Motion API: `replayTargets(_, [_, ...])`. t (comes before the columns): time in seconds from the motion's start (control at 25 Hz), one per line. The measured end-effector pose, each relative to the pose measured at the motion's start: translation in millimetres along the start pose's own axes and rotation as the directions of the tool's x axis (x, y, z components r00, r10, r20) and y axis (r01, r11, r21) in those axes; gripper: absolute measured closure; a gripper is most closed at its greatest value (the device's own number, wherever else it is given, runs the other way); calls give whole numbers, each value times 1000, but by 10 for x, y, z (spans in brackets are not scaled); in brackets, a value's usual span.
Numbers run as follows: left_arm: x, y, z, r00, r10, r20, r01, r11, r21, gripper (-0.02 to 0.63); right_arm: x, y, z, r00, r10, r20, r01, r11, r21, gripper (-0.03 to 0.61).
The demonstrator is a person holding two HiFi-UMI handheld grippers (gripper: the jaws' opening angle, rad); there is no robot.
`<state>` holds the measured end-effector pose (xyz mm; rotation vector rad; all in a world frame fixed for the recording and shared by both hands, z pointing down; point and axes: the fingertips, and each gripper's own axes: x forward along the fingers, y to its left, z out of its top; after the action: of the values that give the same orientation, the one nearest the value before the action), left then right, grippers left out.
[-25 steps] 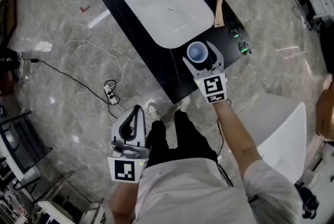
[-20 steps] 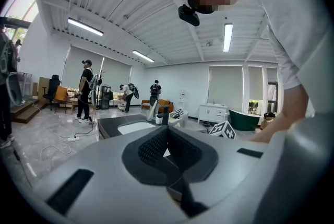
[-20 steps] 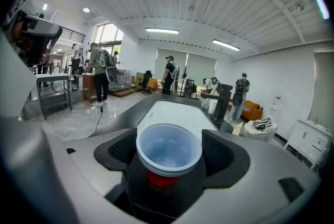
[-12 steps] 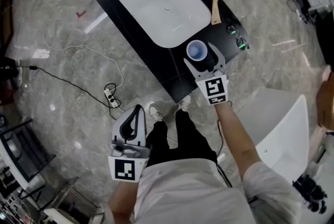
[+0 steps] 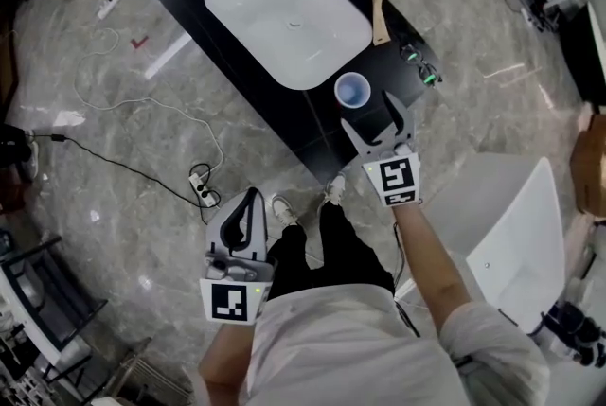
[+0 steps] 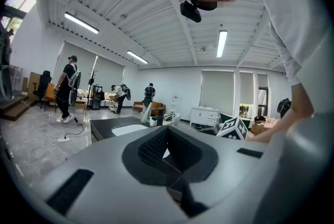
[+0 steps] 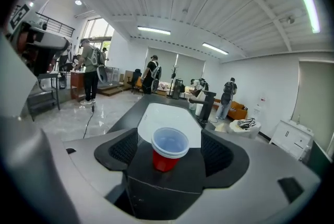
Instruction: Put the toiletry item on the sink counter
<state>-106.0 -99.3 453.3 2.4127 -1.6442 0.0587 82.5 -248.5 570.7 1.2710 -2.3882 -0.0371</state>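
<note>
Since the cup [image 5: 353, 92] is seen upright on the bench [image 5: 284, 125], just below the sink [image 5: 284, 16] at upper centre, placement is judged done. The right gripper [image 5: 367, 111] is held spread, clear of it, and the left gripper [image 5: 250, 198] is closed on nothing. Only withdrawal is called for next.

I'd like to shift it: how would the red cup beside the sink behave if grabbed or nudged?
The cup looks thin-walled and empty, so probably light and easily crushed. It stands upright, narrower at the base than the rim, so a sideways nudge might tip it.
</note>
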Motion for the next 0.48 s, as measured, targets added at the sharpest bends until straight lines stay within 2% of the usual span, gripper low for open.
replayTargets(0.16, [-21, -4, 38, 999, -33, 19, 33, 999, -7, 611, -364, 195, 144, 1000, -7, -7, 7, 999, -37, 210])
replayTargets(0.48, [-69, -16, 90, 994, -93, 53, 95, 995, -35, 611, -866, 365, 386, 998, -48, -35, 49, 999, 9, 212])
